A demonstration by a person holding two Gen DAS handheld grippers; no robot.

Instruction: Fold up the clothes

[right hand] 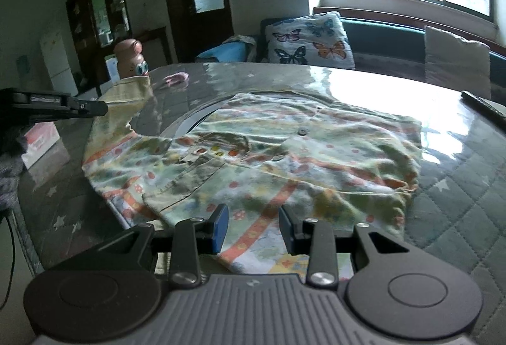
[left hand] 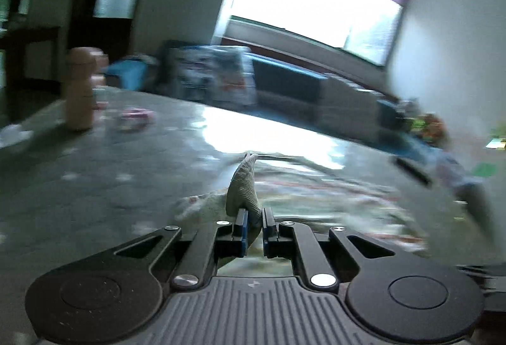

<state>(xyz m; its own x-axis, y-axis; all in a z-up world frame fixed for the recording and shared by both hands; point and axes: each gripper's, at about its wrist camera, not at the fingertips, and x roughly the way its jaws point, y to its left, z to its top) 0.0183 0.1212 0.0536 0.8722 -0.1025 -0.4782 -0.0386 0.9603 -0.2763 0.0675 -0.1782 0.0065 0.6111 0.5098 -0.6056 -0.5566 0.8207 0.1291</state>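
Note:
A small patterned shirt (right hand: 268, 155), pale green with orange stripes and dots, lies spread on the round glass-topped table (right hand: 458, 174). My left gripper (left hand: 253, 218) is shut on a fold of the shirt's sleeve (left hand: 245, 186), which stands up between its pads. In the right wrist view the left gripper (right hand: 95, 107) holds that sleeve (right hand: 126, 101) lifted at the shirt's far left. My right gripper (right hand: 253, 223) is open, low over the shirt's near hem, with cloth lying between its fingers.
A pink bottle (right hand: 129, 60) and a small pink item (right hand: 175, 79) stand at the table's far left. A dark remote (right hand: 484, 106) lies at the right edge. A sofa with a butterfly cushion (right hand: 310, 39) is behind the table. A red-and-white box (right hand: 41, 139) sits at left.

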